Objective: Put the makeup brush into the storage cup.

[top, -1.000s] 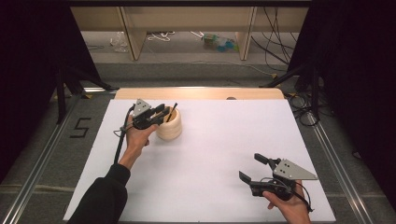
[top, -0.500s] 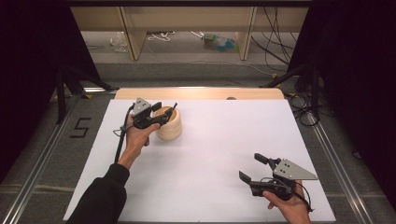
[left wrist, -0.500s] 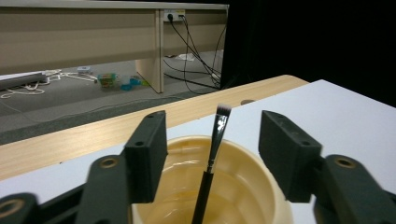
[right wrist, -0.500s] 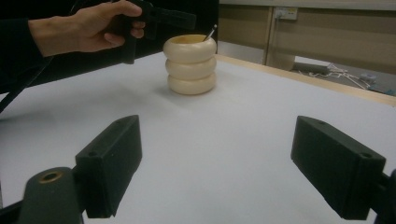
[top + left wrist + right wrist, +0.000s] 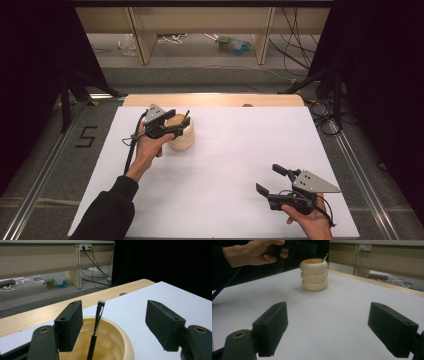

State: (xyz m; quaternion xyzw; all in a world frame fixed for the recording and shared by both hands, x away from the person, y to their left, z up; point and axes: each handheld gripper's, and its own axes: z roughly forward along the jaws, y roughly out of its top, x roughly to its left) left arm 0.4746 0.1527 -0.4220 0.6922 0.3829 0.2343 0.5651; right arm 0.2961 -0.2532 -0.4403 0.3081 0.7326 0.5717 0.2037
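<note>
A cream, ribbed, ring-stacked pot (image 5: 181,135) (image 5: 314,275) (image 5: 120,340) stands on the white table sheet (image 5: 235,150) at the back left. A thin black brush with a pale tip (image 5: 96,327) (image 5: 186,116) (image 5: 325,257) leans inside it, free of both jaws. My left gripper (image 5: 176,129) (image 5: 113,327) hovers open just above the pot's mouth, its jaws on either side of the brush, not touching it. My right gripper (image 5: 270,181) (image 5: 332,332) is open near the front right edge, with nothing between its jaws, pointing toward the pot.
A wooden strip (image 5: 215,100) borders the table's far edge. Beyond it lie floor cables (image 5: 300,35) and a shelf unit (image 5: 200,20). Metal rails (image 5: 50,160) run along the left and right sides. Bare white sheet lies between the two grippers.
My left gripper has drawn back slightly toward the left and its jaws stand clear of the brush, which stays in the pot. The right gripper has not moved.
</note>
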